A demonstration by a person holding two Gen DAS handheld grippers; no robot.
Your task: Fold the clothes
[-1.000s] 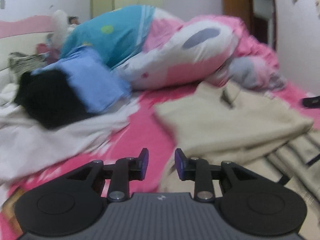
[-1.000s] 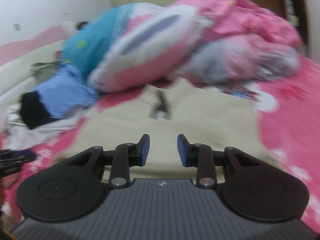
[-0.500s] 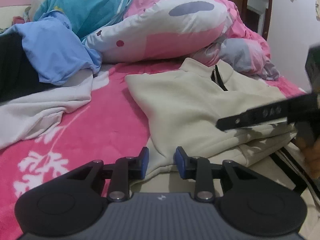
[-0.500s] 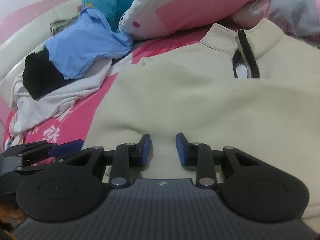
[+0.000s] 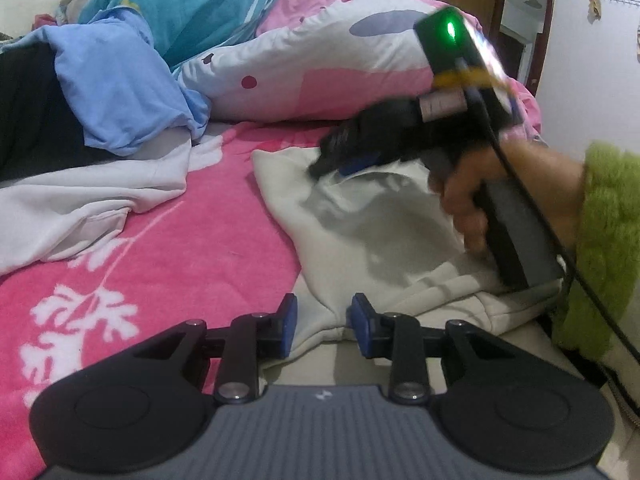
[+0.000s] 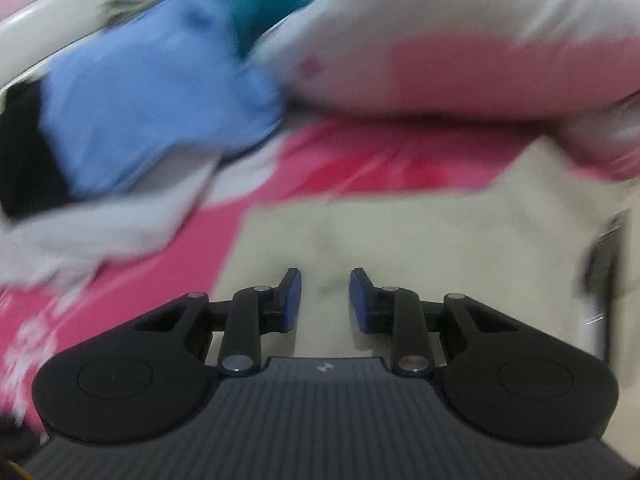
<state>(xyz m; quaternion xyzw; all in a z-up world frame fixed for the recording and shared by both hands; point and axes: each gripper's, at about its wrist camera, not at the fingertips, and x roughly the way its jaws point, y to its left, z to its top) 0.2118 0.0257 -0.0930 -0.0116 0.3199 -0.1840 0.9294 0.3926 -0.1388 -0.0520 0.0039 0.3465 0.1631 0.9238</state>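
Observation:
A cream zip-neck top (image 5: 360, 232) lies flat on the pink bedspread (image 5: 160, 264). My left gripper (image 5: 322, 322) is open, its blue pads on either side of the top's near lower edge. In the left wrist view my right gripper (image 5: 340, 160), held by a hand with a green fuzzy sleeve (image 5: 600, 248), hovers low over the top's far left corner. The right wrist view is blurred: the right gripper (image 6: 325, 298) is open above the cream top (image 6: 400, 248), with nothing between its pads.
A blue garment (image 5: 120, 88), a black one (image 5: 24, 108) and a white one (image 5: 88, 208) are heaped at the left. A big pink, white and teal duvet (image 5: 304, 52) fills the back. A wooden door (image 5: 516, 20) stands at the far right.
The right gripper has swept left across the top toward its far left corner; its view is now blurred by motion. My left gripper has closed in on the top's near edge.

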